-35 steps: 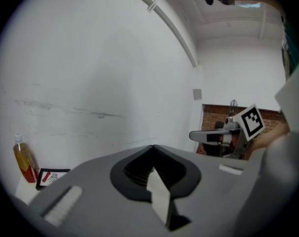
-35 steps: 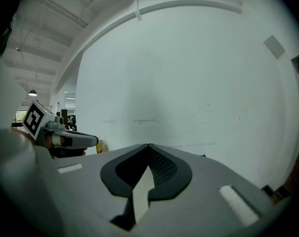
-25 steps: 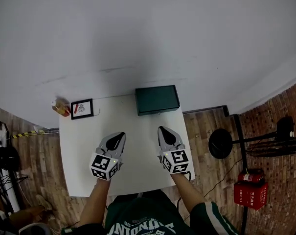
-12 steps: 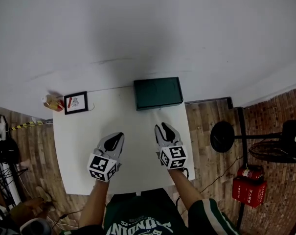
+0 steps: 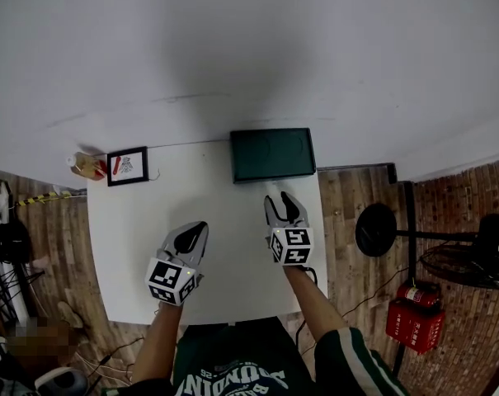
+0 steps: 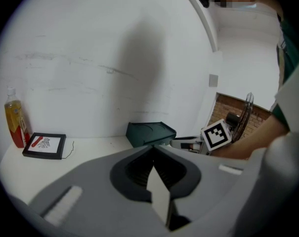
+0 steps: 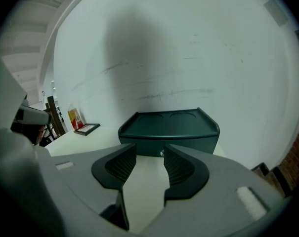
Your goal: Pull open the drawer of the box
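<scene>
A dark green box (image 5: 272, 154) stands at the far right corner of the white table (image 5: 134, 221), against the wall. Its drawer front with a small round knob (image 7: 162, 153) faces me and is flush with the box (image 7: 170, 131). My right gripper (image 5: 284, 207) hovers just in front of the box, its jaws opening with nothing between them; in the right gripper view (image 7: 149, 166) the knob shows through the gap. My left gripper (image 5: 191, 238) hangs over the table's near middle, jaws together and empty. The box (image 6: 150, 133) also appears in the left gripper view, with the right gripper's marker cube (image 6: 214, 136) beside it.
A black picture frame (image 5: 127, 165) and a small bottle of yellow drink (image 5: 85, 166) sit at the table's far left corner. A fan stand (image 5: 377, 230) and a red case (image 5: 414, 323) are on the wooden floor to the right.
The right gripper moved forward toward the green box and its jaws went from shut to open. The left gripper stayed about where it was.
</scene>
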A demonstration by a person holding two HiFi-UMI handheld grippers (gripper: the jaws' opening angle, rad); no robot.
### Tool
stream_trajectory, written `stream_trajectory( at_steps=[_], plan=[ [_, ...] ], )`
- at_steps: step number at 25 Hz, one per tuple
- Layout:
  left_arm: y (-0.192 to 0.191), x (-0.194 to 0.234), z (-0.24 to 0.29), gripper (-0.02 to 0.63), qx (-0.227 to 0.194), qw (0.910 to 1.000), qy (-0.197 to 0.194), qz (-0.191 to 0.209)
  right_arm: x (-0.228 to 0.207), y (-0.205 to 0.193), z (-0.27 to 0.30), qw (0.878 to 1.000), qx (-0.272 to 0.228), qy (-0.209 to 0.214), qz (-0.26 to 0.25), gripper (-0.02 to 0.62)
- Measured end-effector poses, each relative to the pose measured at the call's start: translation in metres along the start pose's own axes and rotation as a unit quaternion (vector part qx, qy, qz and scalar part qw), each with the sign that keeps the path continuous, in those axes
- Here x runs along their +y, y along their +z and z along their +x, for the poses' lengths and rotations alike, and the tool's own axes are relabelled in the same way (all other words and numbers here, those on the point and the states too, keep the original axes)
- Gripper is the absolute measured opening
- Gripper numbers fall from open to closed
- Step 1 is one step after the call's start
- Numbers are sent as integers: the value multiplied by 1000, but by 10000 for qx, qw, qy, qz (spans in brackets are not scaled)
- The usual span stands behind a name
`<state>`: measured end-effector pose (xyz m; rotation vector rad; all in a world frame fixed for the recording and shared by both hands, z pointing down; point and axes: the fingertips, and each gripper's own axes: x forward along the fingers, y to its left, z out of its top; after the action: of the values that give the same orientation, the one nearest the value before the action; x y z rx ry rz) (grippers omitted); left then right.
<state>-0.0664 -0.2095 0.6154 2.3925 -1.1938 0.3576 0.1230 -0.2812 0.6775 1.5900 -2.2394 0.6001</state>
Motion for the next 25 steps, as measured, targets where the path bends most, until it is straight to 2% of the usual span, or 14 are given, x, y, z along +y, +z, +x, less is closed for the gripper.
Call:
stream_trajectory(
  at_steps=[8,14,17,25],
  plan=[
    [-17,15,-9,52,144,9996,188,-170,-27,-25,49,9976,644,-206,154,150],
    [-26,24,-17,52,218,9989,328,-259,-34,-32,62,9958,846,-307,153,148],
    [-29,25,-19,52,234,9988,333,-285,-34,-33,64,9955,858,-321,245,67],
    [-31,21,-20,52,252,9987,276,-343,-32,-38,54,9946,923,-303,351,67]
  ],
)
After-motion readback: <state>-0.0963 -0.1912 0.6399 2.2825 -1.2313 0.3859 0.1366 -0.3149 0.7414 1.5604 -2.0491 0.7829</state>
